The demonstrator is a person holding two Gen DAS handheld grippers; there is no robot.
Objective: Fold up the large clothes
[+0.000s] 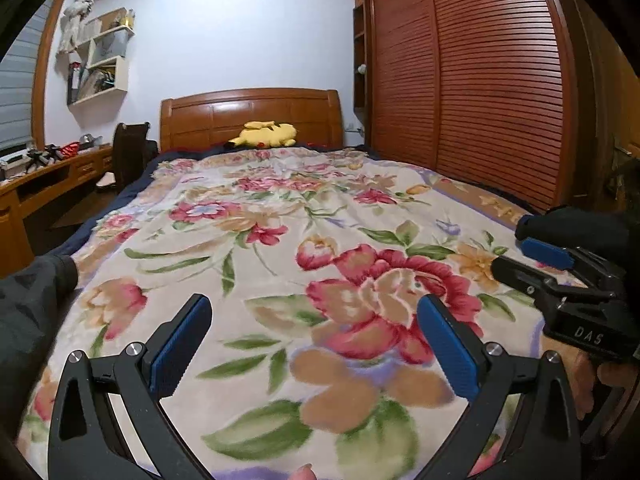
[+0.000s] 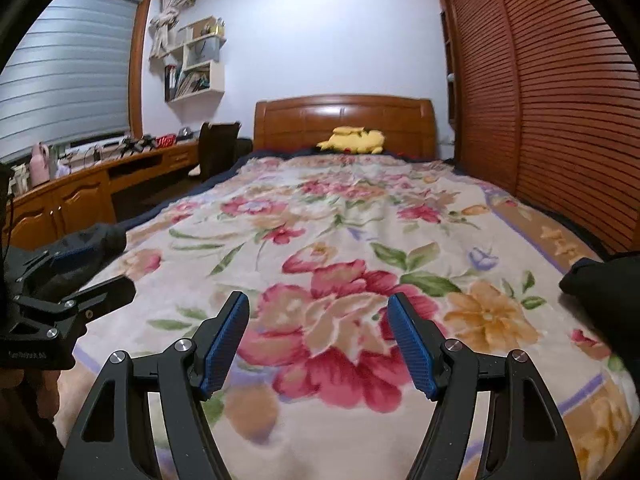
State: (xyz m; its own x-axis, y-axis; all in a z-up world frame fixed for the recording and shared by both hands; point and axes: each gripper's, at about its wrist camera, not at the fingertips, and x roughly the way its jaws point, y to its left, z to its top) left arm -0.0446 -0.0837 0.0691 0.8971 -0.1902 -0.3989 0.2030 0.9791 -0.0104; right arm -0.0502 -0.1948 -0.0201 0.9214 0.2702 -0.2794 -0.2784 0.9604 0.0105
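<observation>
A dark garment shows only at the edges: a dark grey part at the left edge of the bed and a black part at the right, also seen in the right wrist view. My left gripper is open and empty above the floral blanket. My right gripper is open and empty above the same blanket. Each gripper shows in the other's view: the right one at the right, the left one at the left. Both hover near the foot of the bed.
A wooden headboard and a yellow plush toy are at the far end. A louvred wooden wardrobe runs along the right. A desk, a chair, wall shelves and a window blind are at the left.
</observation>
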